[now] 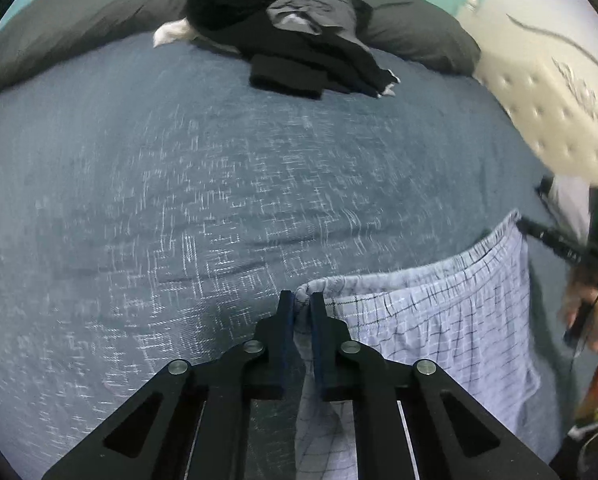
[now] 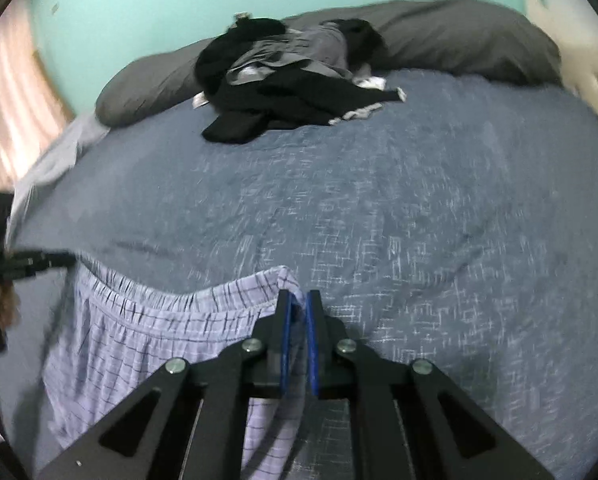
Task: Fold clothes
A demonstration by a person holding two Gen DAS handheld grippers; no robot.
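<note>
— Teal wall (image 2: pixel 147 8) runs across the top of both views, and below it a bed with a blue-grey cover (image 1: pixel 219 184) fills nearly everything. What lies on it?

— Dark grey pillows (image 1: pixel 83 20) sit along the top edge, and a heap of black and grey clothes (image 1: pixel 283 28) rests against them at upper centre. An off-white quilted surface (image 1: pixel 555 92) shows at the upper right of the left wrist view.

— And the garment being handled?

— Pale checked shorts (image 1: pixel 439 320) hang in the lower part of both views, their gathered waistband stretched between the two tools.

— How do the tools stand?

— Left tool (image 1: pixel 302 300), bottom centre of its own view, is pinched nearly closed on one end of the waistband. Right tool (image 2: pixel 297 300) is likewise clamped on the other end, with cloth bunched between its blue pads. Each tool also shows blurred at the edge of the other's view, with a hand (image 2: pixel 3 300) behind it.
</note>
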